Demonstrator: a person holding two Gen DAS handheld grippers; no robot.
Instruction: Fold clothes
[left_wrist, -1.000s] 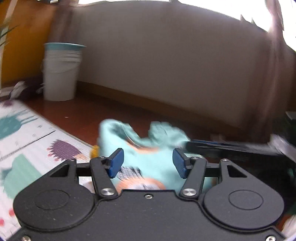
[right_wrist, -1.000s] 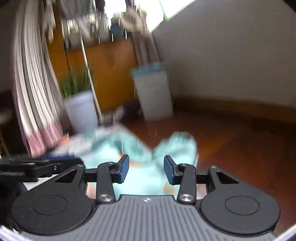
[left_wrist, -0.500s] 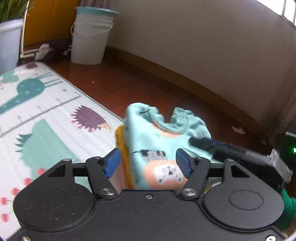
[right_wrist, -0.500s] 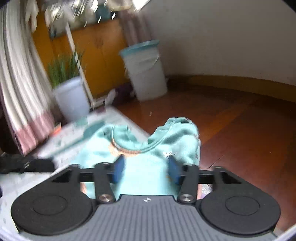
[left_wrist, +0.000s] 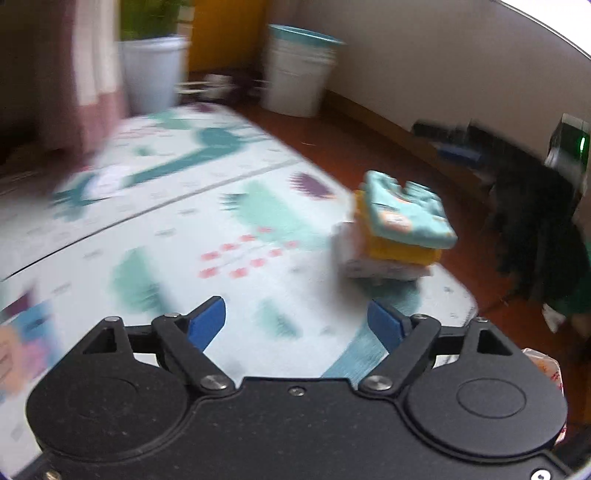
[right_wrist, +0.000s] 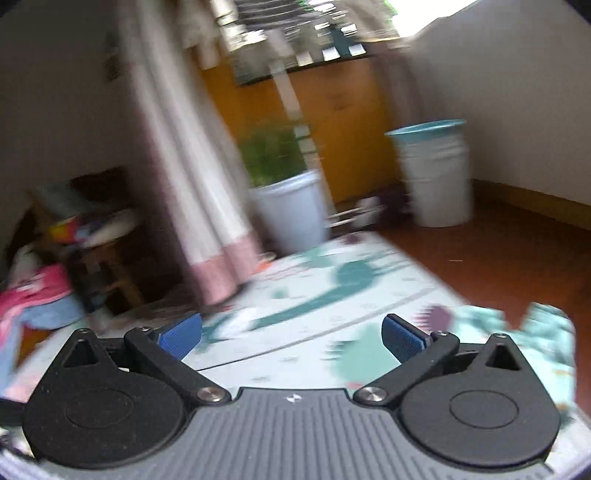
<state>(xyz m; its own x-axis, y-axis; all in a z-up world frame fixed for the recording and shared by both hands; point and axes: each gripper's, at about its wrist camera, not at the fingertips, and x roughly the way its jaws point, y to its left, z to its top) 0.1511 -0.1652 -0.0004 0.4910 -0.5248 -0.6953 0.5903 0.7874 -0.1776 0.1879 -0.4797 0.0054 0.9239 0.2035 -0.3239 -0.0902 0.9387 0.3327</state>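
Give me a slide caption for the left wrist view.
Left gripper opening, empty, above play mat; folded clothes stack sits at its edge.

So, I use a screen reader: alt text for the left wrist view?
A folded teal shirt tops a small stack of folded clothes on a patterned play mat. The left hand-held gripper is opening, with nothing between its blue fingertips.
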